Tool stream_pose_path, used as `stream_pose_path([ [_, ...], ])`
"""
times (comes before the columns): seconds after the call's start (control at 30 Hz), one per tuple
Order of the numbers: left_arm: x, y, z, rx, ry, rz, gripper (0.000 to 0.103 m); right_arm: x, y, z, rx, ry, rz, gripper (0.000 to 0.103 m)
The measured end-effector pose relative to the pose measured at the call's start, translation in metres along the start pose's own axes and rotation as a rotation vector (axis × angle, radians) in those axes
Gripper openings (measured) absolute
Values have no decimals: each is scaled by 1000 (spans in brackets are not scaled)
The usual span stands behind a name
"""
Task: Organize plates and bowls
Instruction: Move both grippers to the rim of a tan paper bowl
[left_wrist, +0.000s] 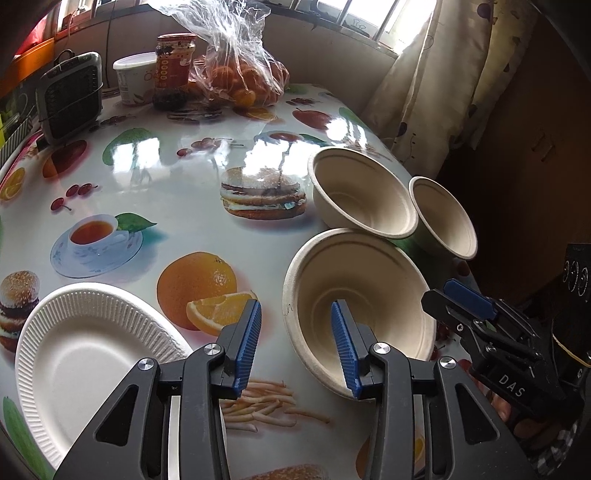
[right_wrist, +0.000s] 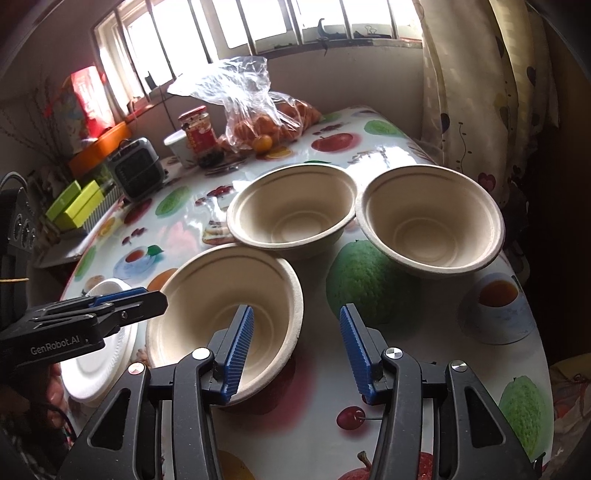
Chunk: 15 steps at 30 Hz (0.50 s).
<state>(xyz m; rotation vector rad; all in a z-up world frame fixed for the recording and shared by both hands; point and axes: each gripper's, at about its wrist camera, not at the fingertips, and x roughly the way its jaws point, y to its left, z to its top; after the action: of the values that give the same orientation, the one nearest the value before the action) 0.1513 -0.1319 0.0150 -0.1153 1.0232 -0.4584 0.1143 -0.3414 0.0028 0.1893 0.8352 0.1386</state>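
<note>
A bench (left_wrist: 155, 173) covered with a glossy fruit-print cloth is seen in both views. Three beige bowls are found on it: the nearest bowl (left_wrist: 358, 306) at lower centre of the left wrist view, a second bowl (left_wrist: 364, 192) just behind it with rims touching, and a third bowl (left_wrist: 445, 218) close beside the second toward the right edge. A white ribbed plate (left_wrist: 88, 362) is located at lower left, well apart from the bowls. The left gripper (left_wrist: 295, 343) is held partly open, its fingers straddling the near rim of the nearest bowl without pressing on it. The right gripper (right_wrist: 297, 350) is likewise partly open across the opposite rim, nothing gripped. A bag of oranges (left_wrist: 243, 77) and a jar (left_wrist: 175, 70) are noted at upper centre
</note>
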Motion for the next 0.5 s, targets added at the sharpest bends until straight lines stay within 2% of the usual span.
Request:
stream_pose_path([
  [0.27, -1, 1, 16, 18, -21, -5, 41, -2, -6, 16, 2, -30, -5, 47],
  [0.5, 0, -5, 46, 41, -43, -28, 41, 0, -14, 34, 21, -50, -5, 44],
])
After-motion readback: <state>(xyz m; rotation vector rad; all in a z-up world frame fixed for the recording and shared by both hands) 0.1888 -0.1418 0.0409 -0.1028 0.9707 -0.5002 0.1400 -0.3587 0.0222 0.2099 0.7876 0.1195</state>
